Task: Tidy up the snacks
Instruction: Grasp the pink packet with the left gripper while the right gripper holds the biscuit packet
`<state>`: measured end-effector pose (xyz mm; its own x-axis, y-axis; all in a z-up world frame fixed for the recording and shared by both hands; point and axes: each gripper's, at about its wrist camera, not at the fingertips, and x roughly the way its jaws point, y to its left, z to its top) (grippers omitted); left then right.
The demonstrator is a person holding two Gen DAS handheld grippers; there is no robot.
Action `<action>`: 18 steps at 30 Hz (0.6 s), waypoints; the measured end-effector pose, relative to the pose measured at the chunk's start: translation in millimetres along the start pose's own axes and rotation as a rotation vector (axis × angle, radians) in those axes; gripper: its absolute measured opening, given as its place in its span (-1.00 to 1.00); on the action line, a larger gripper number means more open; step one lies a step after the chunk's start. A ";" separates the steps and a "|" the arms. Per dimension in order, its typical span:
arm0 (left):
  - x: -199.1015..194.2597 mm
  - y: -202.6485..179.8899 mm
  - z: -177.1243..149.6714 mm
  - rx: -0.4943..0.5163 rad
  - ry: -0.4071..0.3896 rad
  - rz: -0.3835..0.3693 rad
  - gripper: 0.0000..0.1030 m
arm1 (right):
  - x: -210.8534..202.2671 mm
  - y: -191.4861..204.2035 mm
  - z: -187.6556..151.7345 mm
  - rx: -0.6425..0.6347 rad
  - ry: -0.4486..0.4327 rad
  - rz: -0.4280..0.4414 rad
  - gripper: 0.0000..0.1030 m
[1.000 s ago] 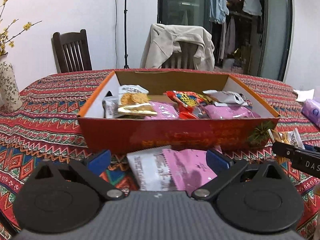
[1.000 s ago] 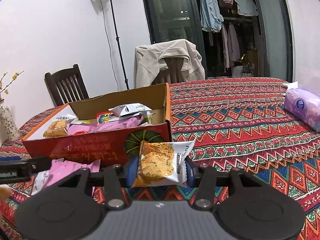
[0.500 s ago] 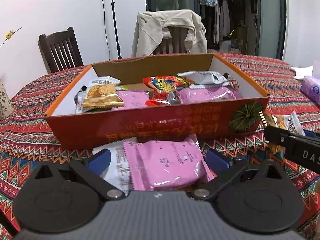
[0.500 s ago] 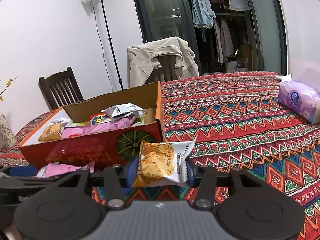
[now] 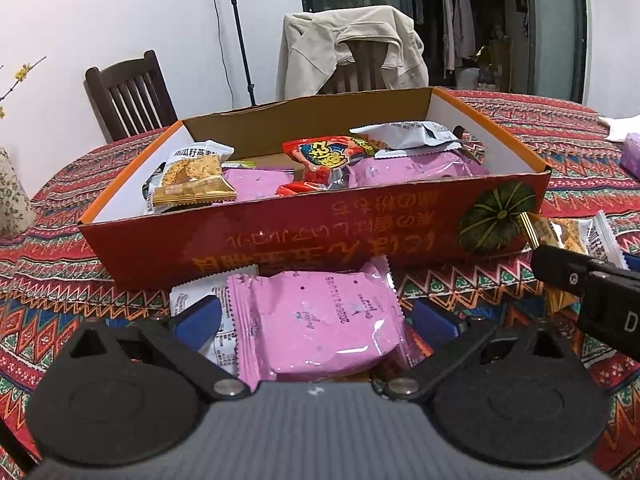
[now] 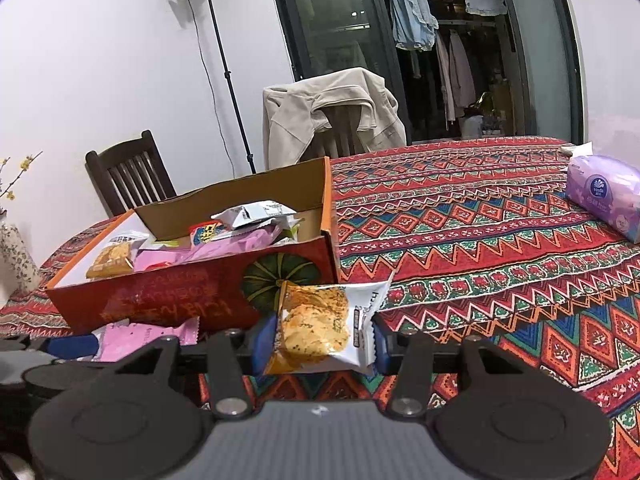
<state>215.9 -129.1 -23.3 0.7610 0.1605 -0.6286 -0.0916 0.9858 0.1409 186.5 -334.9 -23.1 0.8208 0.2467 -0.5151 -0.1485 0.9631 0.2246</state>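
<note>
Left wrist view: we see the left gripper (image 5: 316, 314) with jaws apart around a pink snack packet (image 5: 320, 320) lying on a white packet (image 5: 196, 300), just near the red box (image 5: 304, 240) – whether the pads touch, we cannot tell. Snacks fill the box.

Right wrist view: right gripper (image 6: 318, 338) clamped on a cracker packet (image 6: 320, 328) – near the box's (image 6: 168, 300) right corner, above the patterned tablecloth (image 6: 500, 280).

White packet (image 5: 196, 308) half hidden under pink packet (image 5: 320, 320); vase (image 5: 12, 196) cut by left edge
</note>
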 end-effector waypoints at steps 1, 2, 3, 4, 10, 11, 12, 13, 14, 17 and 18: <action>0.1 -0.6 -0.4 0.000 -0.002 0.004 1.00 | 0.2 0.2 -0.1 -0.001 0.001 0.001 -0.07; 0.1 -0.8 -0.7 0.000 -0.004 0.006 1.00 | 0.4 0.0 0.0 -0.002 0.002 0.003 -0.08; 0.2 -0.4 -0.7 -0.001 -0.004 0.006 0.99 | 0.7 0.3 0.0 -0.003 0.004 0.004 -0.07; -0.1 0.2 -0.9 -0.001 -0.006 0.006 0.97 | 0.8 0.4 -0.1 -0.003 0.004 0.005 -0.07; -6.4 4.4 -3.8 0.008 -0.027 0.003 0.60 | -2.7 -0.1 -0.3 -0.001 -0.011 0.019 -0.07; -8.8 6.2 -4.6 0.008 -0.035 -0.003 0.48 | -3.6 -0.5 -1.0 -0.001 -0.010 0.020 -0.07; -10.3 8.1 -4.3 0.007 -0.037 -0.018 0.41 | -3.5 -0.8 -0.9 0.000 -0.010 0.020 -0.07; -12.3 10.5 -4.5 0.003 -0.040 -0.032 0.38 | -3.4 -0.8 -0.7 0.001 -0.010 0.022 -0.07; -14.1 12.8 -4.5 -0.001 -0.042 -0.043 0.33 | -3.8 -0.9 -0.6 0.002 -0.012 0.026 -0.07; -19.5 21.5 -6.2 -0.015 -0.047 -0.065 0.26 | -5.1 -1.1 -0.7 0.000 -0.021 0.032 -0.07; -21.4 24.4 -6.9 -0.022 -0.048 -0.072 0.24 | -5.6 -0.9 -0.6 -0.001 -0.025 0.034 -0.07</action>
<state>193.0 -108.1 -11.7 0.7958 0.0871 -0.5992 -0.0493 0.9956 0.0792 181.7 -337.1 -20.9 0.8285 0.2771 -0.4867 -0.1774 0.9541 0.2412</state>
